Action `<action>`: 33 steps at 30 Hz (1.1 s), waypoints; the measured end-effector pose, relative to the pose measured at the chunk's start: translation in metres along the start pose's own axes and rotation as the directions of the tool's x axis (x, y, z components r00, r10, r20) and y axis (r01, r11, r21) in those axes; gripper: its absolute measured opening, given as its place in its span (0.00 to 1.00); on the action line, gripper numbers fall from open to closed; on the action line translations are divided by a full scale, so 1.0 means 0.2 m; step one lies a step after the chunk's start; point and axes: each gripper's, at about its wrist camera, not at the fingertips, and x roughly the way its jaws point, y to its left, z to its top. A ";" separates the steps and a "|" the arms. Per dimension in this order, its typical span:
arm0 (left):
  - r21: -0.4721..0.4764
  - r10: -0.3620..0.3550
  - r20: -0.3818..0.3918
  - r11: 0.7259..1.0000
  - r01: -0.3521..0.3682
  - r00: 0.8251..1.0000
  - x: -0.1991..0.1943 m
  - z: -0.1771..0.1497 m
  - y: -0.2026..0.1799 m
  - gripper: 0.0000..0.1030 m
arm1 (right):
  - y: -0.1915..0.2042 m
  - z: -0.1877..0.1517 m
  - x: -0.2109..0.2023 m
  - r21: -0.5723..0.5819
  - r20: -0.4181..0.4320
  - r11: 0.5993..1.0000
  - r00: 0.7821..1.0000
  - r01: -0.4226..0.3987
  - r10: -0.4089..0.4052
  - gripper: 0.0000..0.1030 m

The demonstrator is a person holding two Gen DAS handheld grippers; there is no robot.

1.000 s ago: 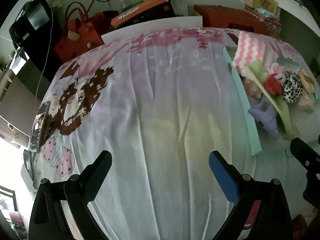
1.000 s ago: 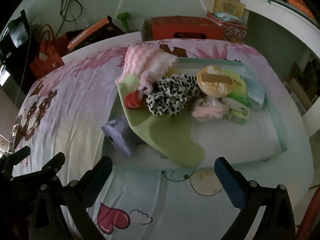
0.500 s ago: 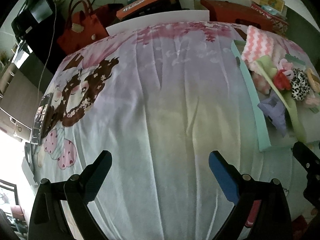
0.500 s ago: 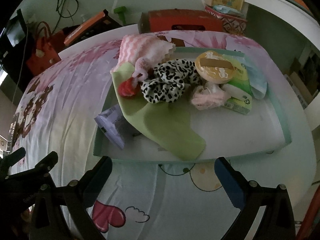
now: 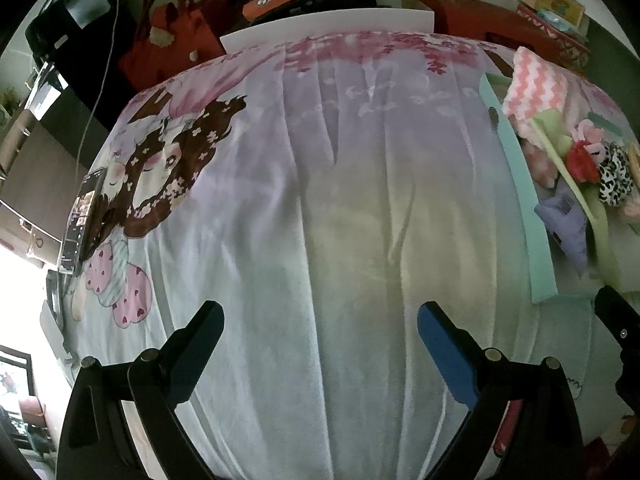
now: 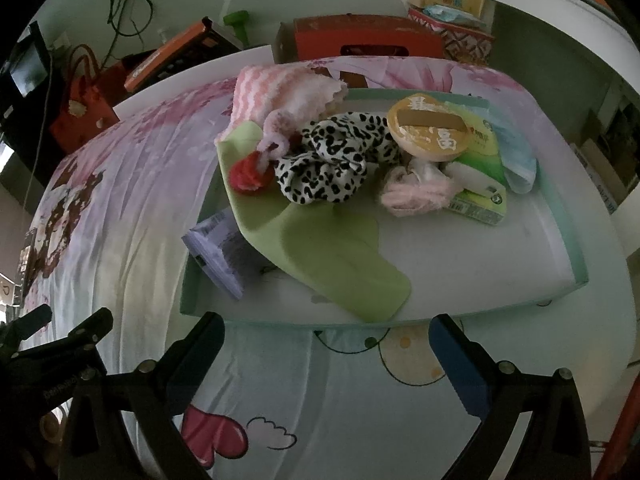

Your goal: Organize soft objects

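Your left gripper (image 5: 318, 320) has its jaws spread wide; nothing is between them, and they touch nothing; under them is only the sheet (image 5: 320, 200) with its cartoon girl at 9 o'clock. Your right gripper (image 6: 326, 332) is spread just as wide and holds nothing too; its tips hang just in front of the near rim of the tray (image 6: 576, 256), and you cannot tell if they touch the sheet.

The soft things are all in that tray, at 12 o'clock from your right gripper; from the left gripper the tray (image 5: 532, 216) is at 2 o'clock. A green mat (image 6: 332, 256) lies in the tray and points toward 6 o'clock; on its far end sit a red puff (image 6: 248, 174) and a spotted scrunchie (image 6: 332, 164), touching each other; a pink toy (image 6: 276, 136) leans between them. Behind them, at 11 o'clock, is a pink zigzag cloth (image 6: 280, 92) over the far rim. At 1 o'clock is a round yellow lid (image 6: 434, 130) on top of a green tissue pack (image 6: 480, 180); a fuzzy pink thing (image 6: 416, 196) is just beside the pack. A purple packet (image 6: 218, 248) hangs over the left rim, partly under the mat.
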 end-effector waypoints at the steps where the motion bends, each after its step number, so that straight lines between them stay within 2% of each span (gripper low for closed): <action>1: -0.003 -0.002 -0.001 1.000 0.002 1.000 0.00 0.00 0.00 0.95 | 0.00 0.00 0.00 0.001 0.000 1.000 1.000 0.001 -0.001 1.00; 33: -0.015 0.001 -0.013 1.000 -0.001 1.000 0.01 0.00 0.01 0.95 | 0.02 0.01 0.01 -0.008 -0.002 1.000 1.000 0.018 -0.018 1.00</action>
